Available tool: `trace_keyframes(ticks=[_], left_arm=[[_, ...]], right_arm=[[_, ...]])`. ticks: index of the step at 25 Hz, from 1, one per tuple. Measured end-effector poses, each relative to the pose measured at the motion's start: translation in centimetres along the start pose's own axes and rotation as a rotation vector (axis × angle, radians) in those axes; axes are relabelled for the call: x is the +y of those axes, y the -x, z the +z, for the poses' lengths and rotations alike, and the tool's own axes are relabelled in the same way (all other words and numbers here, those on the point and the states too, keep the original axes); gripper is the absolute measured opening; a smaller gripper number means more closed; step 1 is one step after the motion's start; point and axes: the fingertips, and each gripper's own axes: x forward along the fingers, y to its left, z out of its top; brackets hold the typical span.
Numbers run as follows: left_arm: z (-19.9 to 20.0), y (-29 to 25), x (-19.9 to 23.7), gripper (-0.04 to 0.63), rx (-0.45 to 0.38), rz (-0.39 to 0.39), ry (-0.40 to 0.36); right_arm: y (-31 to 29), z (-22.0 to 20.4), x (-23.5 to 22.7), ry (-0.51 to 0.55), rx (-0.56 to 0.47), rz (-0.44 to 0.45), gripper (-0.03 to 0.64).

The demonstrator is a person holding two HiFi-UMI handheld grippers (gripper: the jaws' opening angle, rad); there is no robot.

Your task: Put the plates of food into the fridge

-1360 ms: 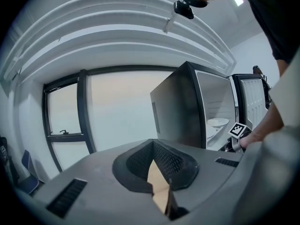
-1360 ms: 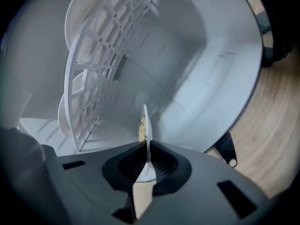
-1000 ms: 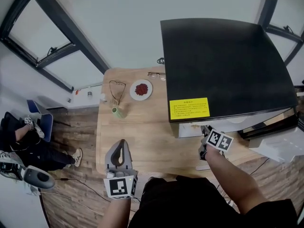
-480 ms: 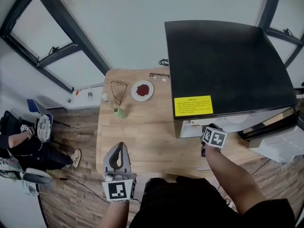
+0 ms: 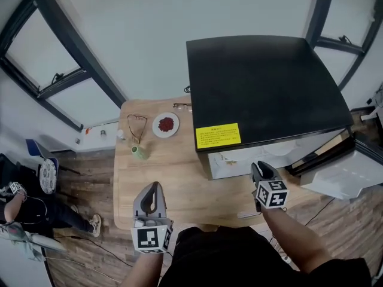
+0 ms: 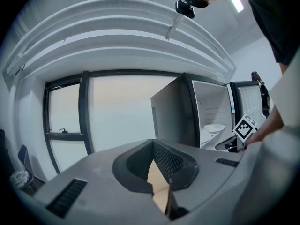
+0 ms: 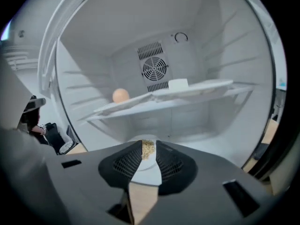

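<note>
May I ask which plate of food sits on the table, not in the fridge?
The plate of red food on the wooden table; the other plate, with pale crumbs, lies inside the fridge.

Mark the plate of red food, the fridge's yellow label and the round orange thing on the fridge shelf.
Small white round plate of red food (image 5: pixel 155 126): head view, left rim.
Yellow rectangular label (image 5: pixel 218 136): head view, middle.
Round orange thing (image 7: pixel 120 95): right gripper view, middle.

Left gripper (image 5: pixel 155 187): I'm holding it level, jaws together.
Right gripper (image 5: pixel 257 167): I'm angling it down, jaws just closing, gripping nothing.
</note>
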Motion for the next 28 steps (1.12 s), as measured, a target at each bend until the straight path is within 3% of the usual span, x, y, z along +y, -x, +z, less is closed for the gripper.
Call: trace_keyframes(ticks=[3,6,11,17,28], left_arm=[[-0.8,-0.8,-0.9,0.003,0.021,-0.021,0.091],[-0.9,-1.5,-2.4,0.003,0.028,-0.053,0.077],[-0.1,-2.9,-4.7,0.003,0.002,-0.103,0.045],[1.1,-4.1,-6.7,0.003,-0.030,-0.144,0.034],[1.7,-4.0,-6.3,0.003,-0.037,-0.120,0.006]], right_arm=[[3.7,2.6,1.8,0.052,-0.112,0.114,0.065],[7.0,5.9,2.3,0.125,-0.199,0.162,0.041],[9.7,9.4,1.9,0.207,-0.254,0.141,0.021],[10.4,10.1,1.3,0.235,-0.275,0.113,0.021],[10.1,11.5,-0.2,0.240,-0.319,0.058,0.021]])
